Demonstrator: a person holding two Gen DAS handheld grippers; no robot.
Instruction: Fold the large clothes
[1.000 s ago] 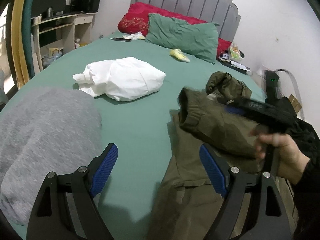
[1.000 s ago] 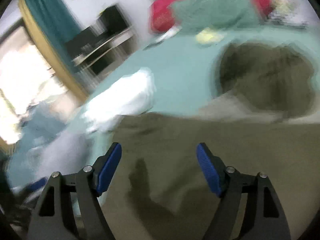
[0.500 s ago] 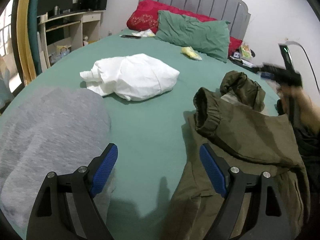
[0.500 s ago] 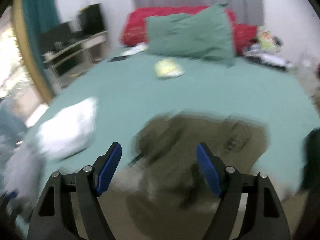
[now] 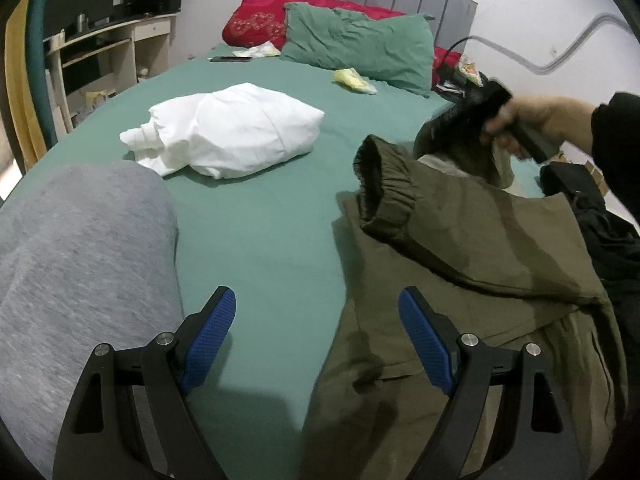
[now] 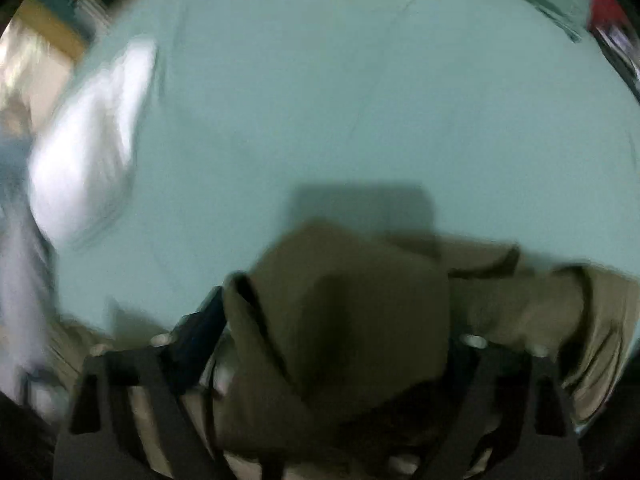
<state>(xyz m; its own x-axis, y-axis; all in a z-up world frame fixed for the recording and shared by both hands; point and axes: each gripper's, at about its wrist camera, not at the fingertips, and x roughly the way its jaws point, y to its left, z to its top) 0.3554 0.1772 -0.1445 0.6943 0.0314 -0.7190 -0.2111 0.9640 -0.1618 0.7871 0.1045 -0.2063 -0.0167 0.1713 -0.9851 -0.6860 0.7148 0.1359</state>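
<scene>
An olive green jacket [image 5: 472,264] lies on the green bed [image 5: 264,232] at the right, one sleeve with an elastic cuff [image 5: 384,184] folded across its body. My left gripper [image 5: 320,336] is open and empty, low over the jacket's left edge. My right gripper [image 5: 464,120], held in a hand, is down on the jacket's far bunched part, the hood. In the blurred right wrist view, olive fabric [image 6: 344,312] fills the space between the wide-set fingers, hiding the tips.
A folded white garment [image 5: 228,136] lies mid-bed. A grey garment [image 5: 76,264] lies near left. Green and red pillows [image 5: 356,44] and a small yellow item [image 5: 354,80] sit at the headboard. A black garment [image 5: 592,216] lies at the right edge. A desk [image 5: 108,56] stands left.
My right gripper let the sleeve down across the jacket, swung away to the right, then came down onto the hood at the far end. My left gripper stayed open, nearly still.
</scene>
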